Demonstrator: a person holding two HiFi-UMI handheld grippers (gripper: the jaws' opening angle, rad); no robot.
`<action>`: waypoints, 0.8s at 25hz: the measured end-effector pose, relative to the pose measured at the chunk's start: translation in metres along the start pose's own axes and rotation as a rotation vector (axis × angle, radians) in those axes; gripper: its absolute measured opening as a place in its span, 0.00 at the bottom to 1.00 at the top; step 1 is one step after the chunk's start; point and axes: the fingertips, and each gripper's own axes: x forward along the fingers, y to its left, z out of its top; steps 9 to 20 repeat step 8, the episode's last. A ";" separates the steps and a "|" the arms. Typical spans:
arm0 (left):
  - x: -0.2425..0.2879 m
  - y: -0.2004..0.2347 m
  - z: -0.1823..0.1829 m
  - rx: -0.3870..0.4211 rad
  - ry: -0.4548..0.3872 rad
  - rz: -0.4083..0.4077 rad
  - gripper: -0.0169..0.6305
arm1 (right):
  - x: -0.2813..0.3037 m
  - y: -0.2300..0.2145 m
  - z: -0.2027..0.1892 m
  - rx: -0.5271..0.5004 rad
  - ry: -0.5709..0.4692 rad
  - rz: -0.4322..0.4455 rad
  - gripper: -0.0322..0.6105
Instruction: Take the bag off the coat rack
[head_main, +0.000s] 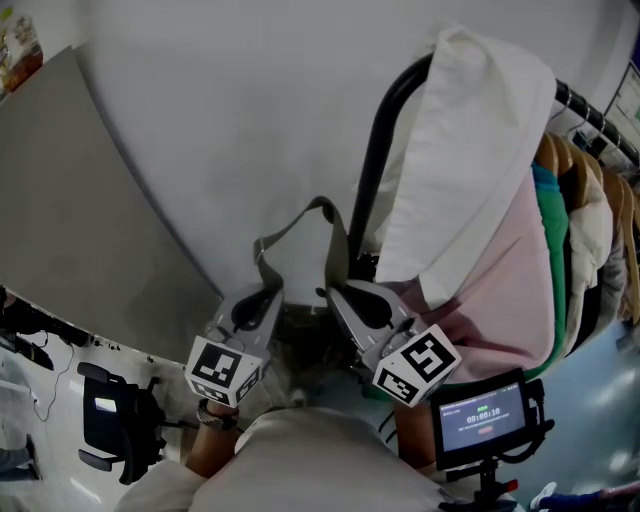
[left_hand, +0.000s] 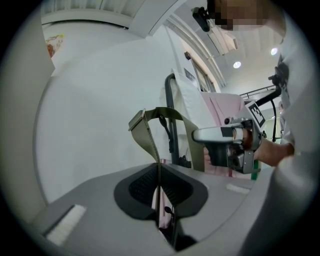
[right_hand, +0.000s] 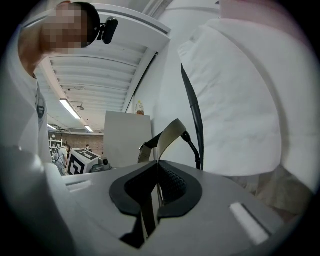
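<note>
White wall behind, and just left of the coat rack (head_main: 383, 130) both tools are clamped tight on the olive bag strap (head_main: 300, 225), left gripper (head_main: 262, 298) farther from the rack, right gripper (head_main: 342, 298) nearer it, with the strap's loop riding up beside the rack's black hook (right_hand: 191, 144).

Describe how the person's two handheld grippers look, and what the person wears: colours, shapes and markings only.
The left gripper and right gripper match: smooth grey bodies that narrow toward the jaws, with black ribbed pads set in a dark hollow. Each carries a cube with black-and-white square markers. The person wears a pale top.
</note>
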 end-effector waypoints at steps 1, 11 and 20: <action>0.000 0.000 0.001 -0.001 -0.003 0.000 0.05 | 0.000 0.000 0.001 -0.001 -0.002 0.002 0.06; -0.002 -0.003 0.008 -0.011 -0.022 0.002 0.05 | -0.001 0.007 0.006 -0.014 -0.011 0.021 0.06; -0.002 -0.003 0.008 -0.011 -0.022 0.002 0.05 | -0.001 0.007 0.006 -0.014 -0.011 0.021 0.06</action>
